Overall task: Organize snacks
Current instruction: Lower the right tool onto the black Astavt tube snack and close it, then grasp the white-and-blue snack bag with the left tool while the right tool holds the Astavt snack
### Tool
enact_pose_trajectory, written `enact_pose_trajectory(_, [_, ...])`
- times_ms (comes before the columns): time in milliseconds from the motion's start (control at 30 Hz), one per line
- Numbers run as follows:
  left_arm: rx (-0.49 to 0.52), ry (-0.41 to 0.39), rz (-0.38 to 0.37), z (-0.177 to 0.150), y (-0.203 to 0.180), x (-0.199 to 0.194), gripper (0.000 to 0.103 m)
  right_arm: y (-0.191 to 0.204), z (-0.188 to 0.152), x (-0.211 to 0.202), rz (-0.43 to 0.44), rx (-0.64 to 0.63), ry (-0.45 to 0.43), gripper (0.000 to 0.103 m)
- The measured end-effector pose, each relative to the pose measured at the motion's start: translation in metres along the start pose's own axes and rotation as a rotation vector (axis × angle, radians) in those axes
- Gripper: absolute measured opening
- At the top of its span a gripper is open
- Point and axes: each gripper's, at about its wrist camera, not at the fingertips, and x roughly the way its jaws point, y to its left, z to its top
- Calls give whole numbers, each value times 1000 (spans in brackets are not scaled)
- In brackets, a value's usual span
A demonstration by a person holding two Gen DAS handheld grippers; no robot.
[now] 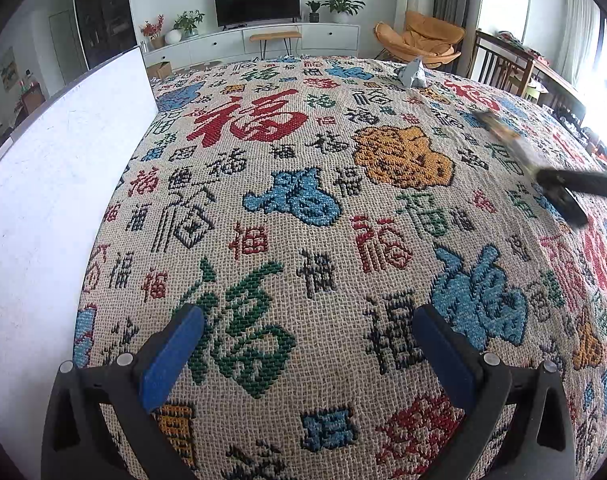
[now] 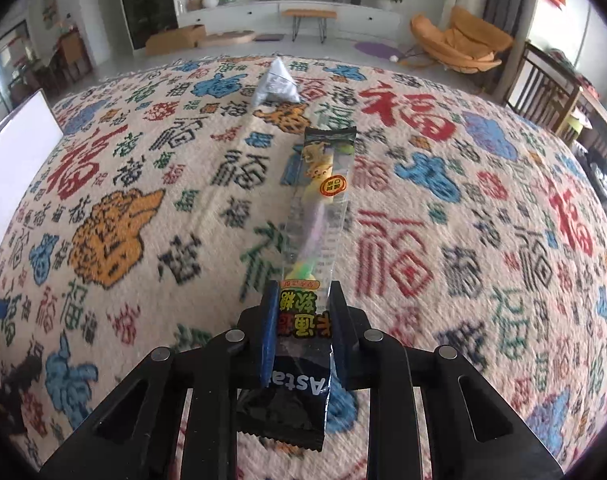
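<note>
Clear candy pack (image 2: 317, 224) clamped in right tool (image 2: 303, 332), lifted off worktop (image 2: 443, 280). Left tool (image 1: 303, 344) open, empty. Next: carry to white bin (image 1: 43, 200).

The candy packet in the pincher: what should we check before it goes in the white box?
1. Right gripper shut on the candy packet: ok, both pads press it.
2. Grip spot: not ok, pinched near one end, so most of the packet sticks out ahead.
3. Packet clear of the patterned cloth: cannot tell.
4. Left gripper free: ok, open, nothing between its fingers.
5. White box in sight: ok, at the cloth's left edge; its inside is hidden.
6. Other snacks left: not ok, a grey pouch still lies far back.
</note>
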Motion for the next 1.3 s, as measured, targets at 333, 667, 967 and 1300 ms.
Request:
enact_pose_trajectory(333, [2, 2, 0, 0, 1, 0, 103, -37, -93, -45, -36, 3, -113, 71])
enact_pose_trajectory(667, [-75, 121, 18, 25, -13, 9, 102, -49, -96, -45, -23, 56, -94, 80])
enact_pose_trajectory(967, [146, -35, -139, 174, -106, 57, 103, -46, -98, -44, -14, 49, -90, 84])
enact_pose_trajectory(1300, [62, -26, -84, 265, -146, 169, 102, -46, -99, -44, -12, 50, -90, 85])
